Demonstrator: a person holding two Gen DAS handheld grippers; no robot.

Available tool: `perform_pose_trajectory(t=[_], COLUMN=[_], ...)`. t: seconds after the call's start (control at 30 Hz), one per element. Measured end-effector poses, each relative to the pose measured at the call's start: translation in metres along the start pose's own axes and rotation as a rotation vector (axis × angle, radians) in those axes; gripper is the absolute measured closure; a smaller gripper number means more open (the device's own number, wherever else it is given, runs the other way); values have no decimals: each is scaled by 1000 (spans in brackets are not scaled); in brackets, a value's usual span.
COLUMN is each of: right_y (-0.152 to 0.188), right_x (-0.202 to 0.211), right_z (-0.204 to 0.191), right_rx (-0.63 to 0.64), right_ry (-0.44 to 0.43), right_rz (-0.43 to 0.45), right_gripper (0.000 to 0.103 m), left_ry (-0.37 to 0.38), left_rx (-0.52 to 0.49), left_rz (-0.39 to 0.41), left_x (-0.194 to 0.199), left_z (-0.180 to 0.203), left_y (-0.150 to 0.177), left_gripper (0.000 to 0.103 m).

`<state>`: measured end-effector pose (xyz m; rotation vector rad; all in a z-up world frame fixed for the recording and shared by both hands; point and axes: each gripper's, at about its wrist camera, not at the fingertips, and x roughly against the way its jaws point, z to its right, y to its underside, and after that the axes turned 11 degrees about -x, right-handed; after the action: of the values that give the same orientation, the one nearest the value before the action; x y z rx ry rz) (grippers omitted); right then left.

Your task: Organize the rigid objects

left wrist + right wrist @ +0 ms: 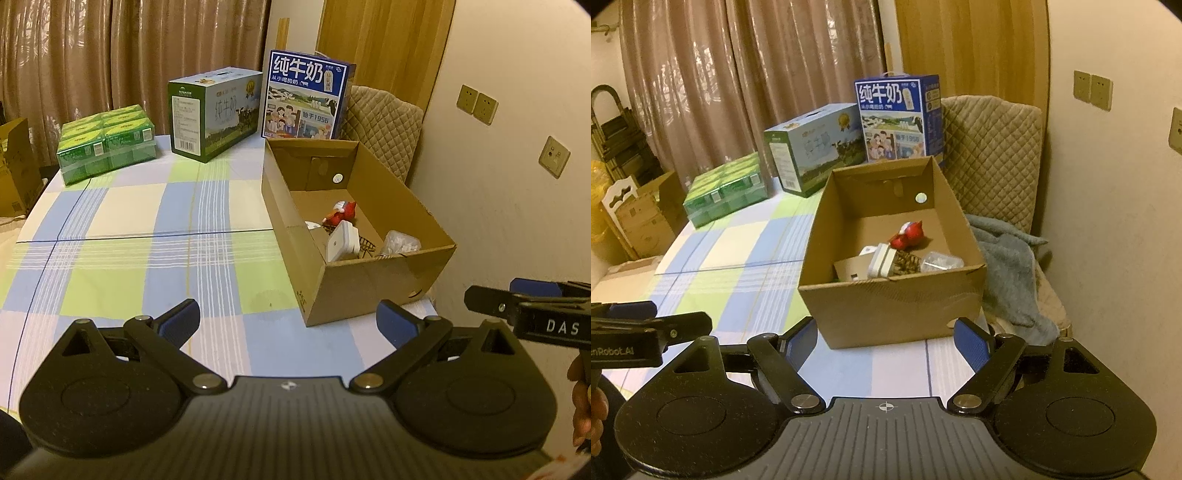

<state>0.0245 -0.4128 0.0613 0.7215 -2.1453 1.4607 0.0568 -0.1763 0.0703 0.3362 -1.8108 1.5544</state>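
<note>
Right now we're hovering both tools over the checked tablecloth, and the open cardboard box sits at the table's right edge, just ahead of us. Looking down into it from the right wrist view, we've got a red and white figurine, a white plastic adapter tipped on its side, a dark woven piece beside it, and a crinkly clear packet in the near right corner. The box walls are plain corrugated brown, with a round hole in the far wall.

Our left gripper has its blue ribbed pads well apart, nothing between them. Our right gripper stands apart too, empty, its pads framing the box's near wall without touching it.

Along the far edge we see a shrink-wrapped green pack near the far left corner, a glossy green milk carton mid-edge, and a blue milk carton standing upright just behind the box.
</note>
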Motion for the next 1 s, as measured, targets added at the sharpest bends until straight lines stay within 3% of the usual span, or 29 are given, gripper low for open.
perform_pose_trajectory(t=[1.0], right_y=[1], right_x=[-3], right_z=[-4], right_rx=[4], right_ry=[-6], right_rz=[-3], right_gripper=[25], left_ry=[-16], left_rx=[0], left_rz=[-11], left_x=[-5], left_z=[-1], left_y=[3], left_gripper=[2])
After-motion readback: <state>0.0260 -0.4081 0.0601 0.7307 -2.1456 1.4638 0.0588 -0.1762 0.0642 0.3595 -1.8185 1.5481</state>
